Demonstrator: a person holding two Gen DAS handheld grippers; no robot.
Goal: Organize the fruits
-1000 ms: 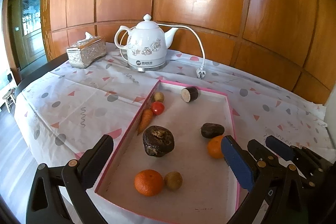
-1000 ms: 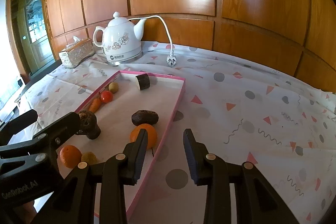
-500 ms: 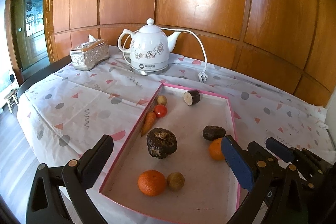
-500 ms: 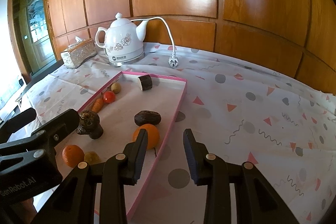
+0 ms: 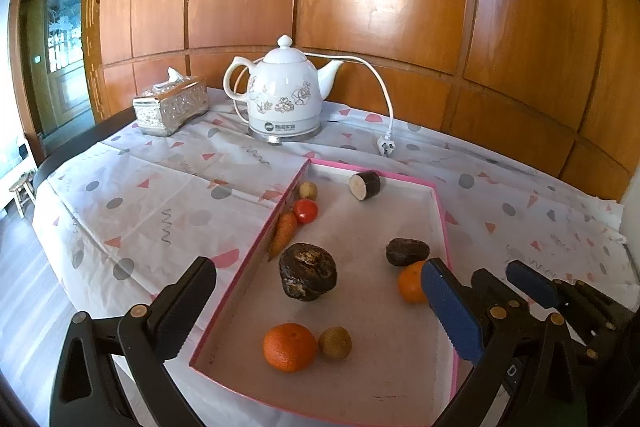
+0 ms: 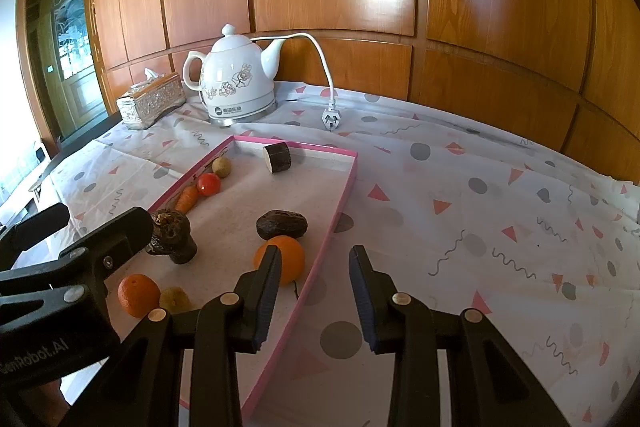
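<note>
Kettle (image 5: 283,102) slightly lower in view, patterned tablecloth (image 5: 152,195), wood-panelled wall (image 5: 400,7)

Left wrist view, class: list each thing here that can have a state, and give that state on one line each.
Kettle: upright, lid on.
Plug: unplugged, lying on the tablecloth.
Tissue box: tissue sticking out on top.
Tray: flat, holding loose produce.
Eggplant piece: cut, pale face showing.
Left gripper: open, empty.
Right gripper: open, empty.
</note>
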